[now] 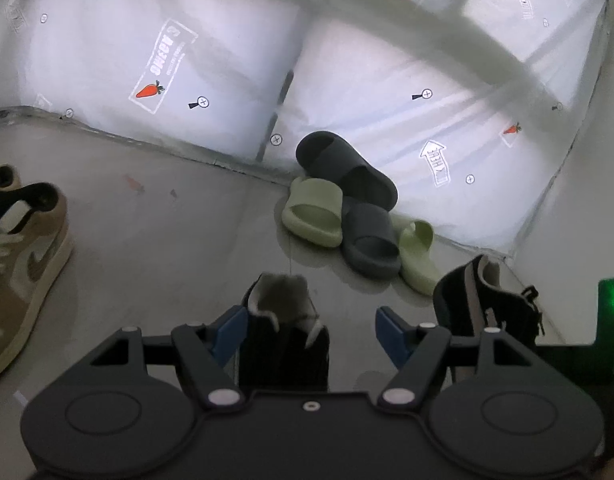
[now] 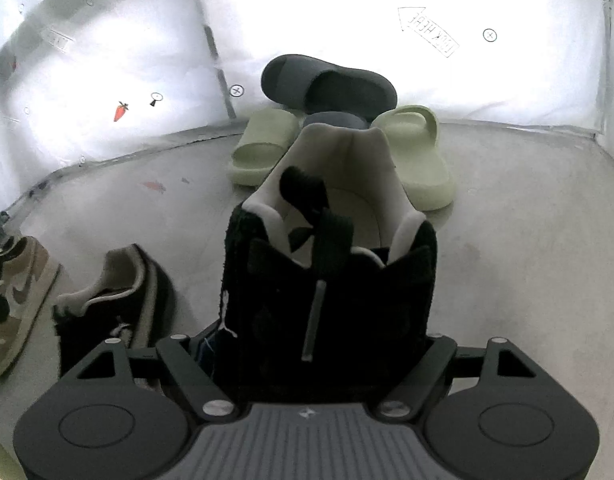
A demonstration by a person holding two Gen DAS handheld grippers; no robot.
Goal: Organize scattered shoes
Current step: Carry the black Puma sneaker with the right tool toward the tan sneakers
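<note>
So the right gripper [image 2: 319,344] was clamped on a black sneaker [image 2: 327,272] dead center in its view, heel opening facing up. The left gripper [image 1: 311,328] had its jaws apart, with the other black sneaker [image 1: 285,336] sitting between the blue pads [image 1: 231,330], touching the left one, clear of the right. A tan sneaker [image 1: 23,272] lay at the left edge of the left view. Further back, two green slides [image 1: 313,212] and two dark grey slides [image 1: 347,168] were piled together against the white printed sheet [image 1: 387,80], upper middle of both frames, on the grey floor [image 1: 167,220].
</note>
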